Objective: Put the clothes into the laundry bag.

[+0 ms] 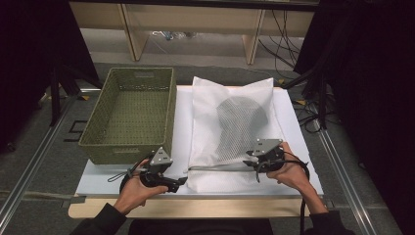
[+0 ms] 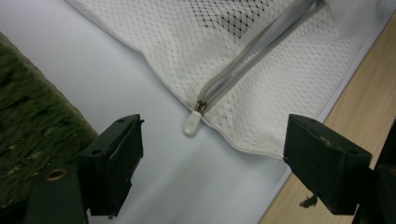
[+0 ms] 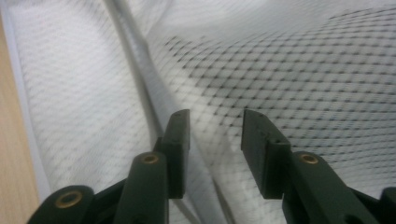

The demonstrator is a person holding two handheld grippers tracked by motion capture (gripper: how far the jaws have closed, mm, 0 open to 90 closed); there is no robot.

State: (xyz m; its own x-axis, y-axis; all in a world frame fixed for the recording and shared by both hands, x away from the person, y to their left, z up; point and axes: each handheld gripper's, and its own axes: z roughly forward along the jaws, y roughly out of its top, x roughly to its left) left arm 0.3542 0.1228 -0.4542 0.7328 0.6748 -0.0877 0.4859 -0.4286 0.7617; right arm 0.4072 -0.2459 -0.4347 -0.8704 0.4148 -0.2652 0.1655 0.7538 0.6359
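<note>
The zipper pull [image 2: 190,125] lies just ahead of the left gripper [image 2: 212,154], between its wide-open jaws; the right gripper [image 3: 215,135], jaws parted and empty, sits farther along the zipper.

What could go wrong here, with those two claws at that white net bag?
The left gripper stands open, its jaws well apart from the small zipper pull, so a grab might miss it. The right gripper is open over loose mesh of the bag; closing could snag netting beside the zipper.
</note>
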